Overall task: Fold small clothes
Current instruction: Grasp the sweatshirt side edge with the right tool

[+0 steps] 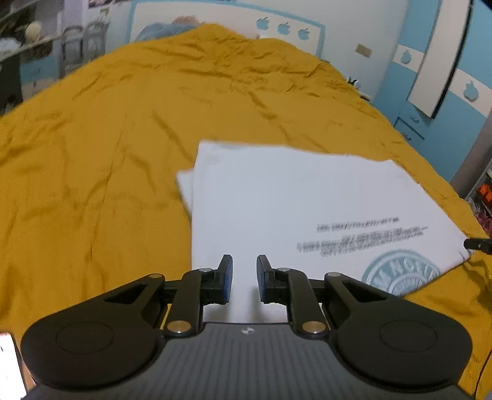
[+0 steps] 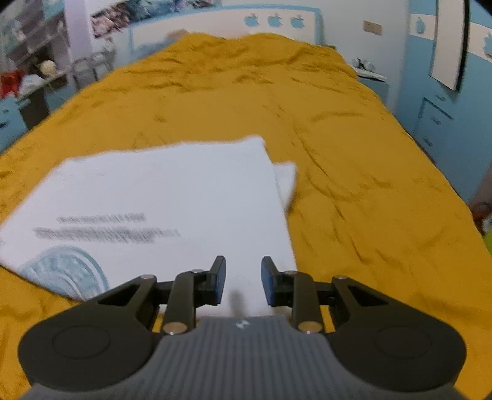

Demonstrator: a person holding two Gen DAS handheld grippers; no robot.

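Observation:
A white T-shirt with dark lettering and a pale blue round emblem lies flat on the mustard bedspread, its sleeves folded under. My left gripper is open and empty over the shirt's near left part. In the right wrist view the same shirt lies ahead and to the left, and my right gripper is open and empty over its near right corner. A sleeve edge sticks out at the shirt's right side. The tip of the other gripper shows at the shirt's right corner.
The bedspread covers the whole bed with wrinkles. A white headboard with blue apple shapes stands at the far end. Blue drawers stand to the right and shelves with clutter to the left.

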